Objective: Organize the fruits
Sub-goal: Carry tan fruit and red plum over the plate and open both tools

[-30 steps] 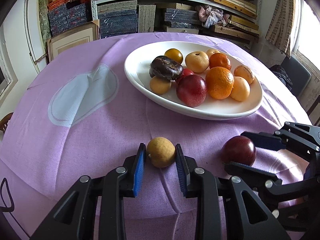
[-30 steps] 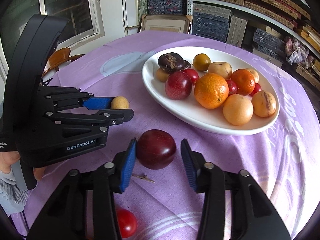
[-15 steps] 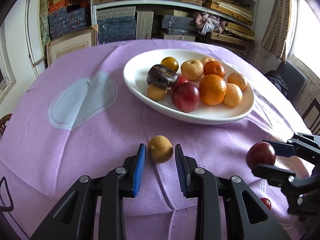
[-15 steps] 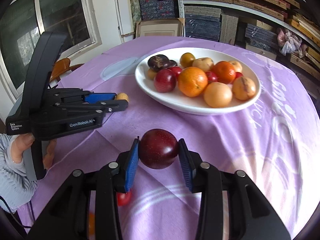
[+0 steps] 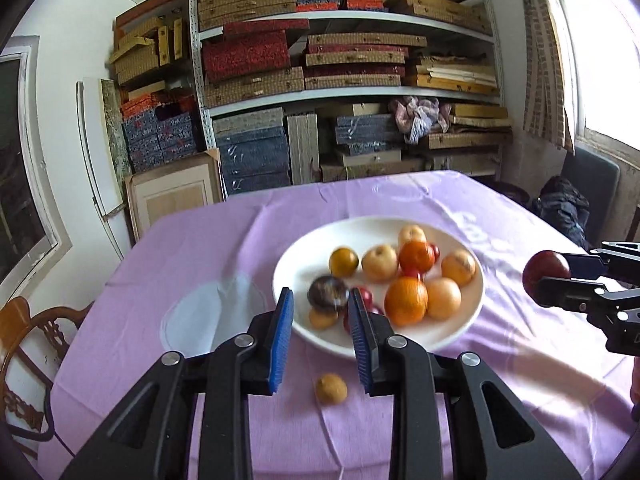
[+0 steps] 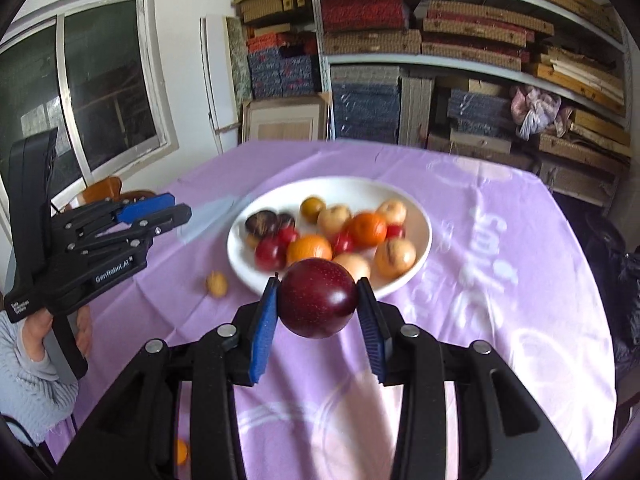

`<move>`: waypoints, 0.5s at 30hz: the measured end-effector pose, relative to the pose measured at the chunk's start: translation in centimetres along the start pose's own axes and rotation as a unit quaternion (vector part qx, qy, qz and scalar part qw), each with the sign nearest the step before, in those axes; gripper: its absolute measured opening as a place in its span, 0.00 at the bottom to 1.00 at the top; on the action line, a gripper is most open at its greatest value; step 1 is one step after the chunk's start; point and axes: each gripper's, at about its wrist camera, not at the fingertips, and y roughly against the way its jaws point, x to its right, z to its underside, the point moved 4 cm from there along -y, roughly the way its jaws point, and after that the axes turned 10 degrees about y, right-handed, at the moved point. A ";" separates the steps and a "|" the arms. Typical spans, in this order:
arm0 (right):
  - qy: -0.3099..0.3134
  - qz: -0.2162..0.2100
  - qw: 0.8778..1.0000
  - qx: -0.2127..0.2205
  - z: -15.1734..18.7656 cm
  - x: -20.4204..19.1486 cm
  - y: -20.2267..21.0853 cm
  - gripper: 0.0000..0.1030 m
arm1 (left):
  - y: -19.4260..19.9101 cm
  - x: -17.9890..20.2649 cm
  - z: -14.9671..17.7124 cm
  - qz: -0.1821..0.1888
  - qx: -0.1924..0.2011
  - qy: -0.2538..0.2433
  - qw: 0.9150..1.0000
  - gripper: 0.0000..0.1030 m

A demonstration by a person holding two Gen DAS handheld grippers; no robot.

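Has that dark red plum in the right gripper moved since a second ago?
Yes. The dark red plum rested on the purple tablecloth then; now the right gripper holds it raised off the cloth, nearer the white plate.

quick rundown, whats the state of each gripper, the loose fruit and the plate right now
right gripper: shut on the dark red plum, held above the table
left gripper: shut, holding nothing
small tan fruit: loose on the purple tablecloth, outside the plate
white plate: on the table, loaded with fruit
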 end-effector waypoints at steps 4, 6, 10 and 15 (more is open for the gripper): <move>-0.013 -0.002 1.000 0.017 -2.6 1.3 -1.6 0.37 | -2.2 0.3 -2.0 -0.001 -0.003 0.006 1.000 0.28; -0.019 -0.001 1.000 0.014 -3.6 2.0 -3.4 0.37 | -4.2 0.3 -2.7 -0.001 -0.013 0.016 1.000 0.28; -0.025 -0.002 1.000 0.007 -4.4 2.9 -6.3 0.37 | -7.8 -1.1 -3.0 0.012 -0.052 0.055 0.997 0.28; -0.032 -0.025 0.999 -0.001 -3.6 3.3 -7.0 0.37 | -6.6 -2.8 0.8 0.018 -0.101 0.026 0.994 0.30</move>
